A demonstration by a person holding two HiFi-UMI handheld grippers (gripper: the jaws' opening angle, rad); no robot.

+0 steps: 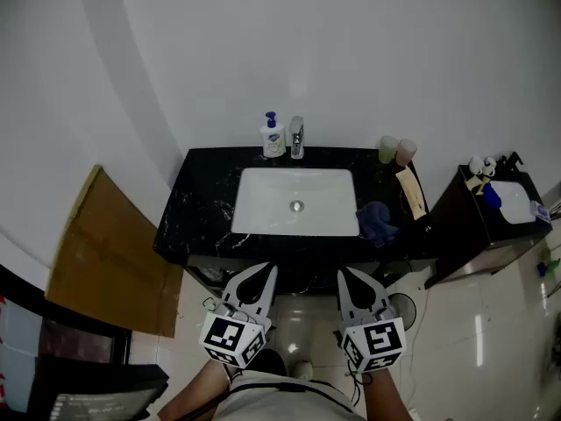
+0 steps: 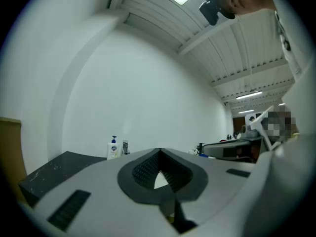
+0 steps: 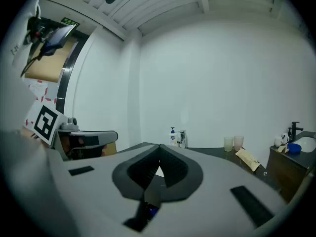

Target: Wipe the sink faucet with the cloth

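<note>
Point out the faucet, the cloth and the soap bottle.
faucet [image 1: 297,138], head view, its upright body
cloth [image 1: 378,221], head view, middle of the bundle
soap bottle [image 1: 273,140], head view, its label

A soap bottle [image 1: 273,137] stands just left of the faucet [image 1: 297,137]; the space over the basin [image 1: 263,202] is open.

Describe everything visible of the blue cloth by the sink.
The cloth is dark blue, soft-looking fabric, crumpled into a loose heap. It lies on the black speckled counter, against the front right corner of the white basin; whether it overlaps the rim is unclear. A tan packet lies close behind it, to the right. Nothing holds it.
</note>
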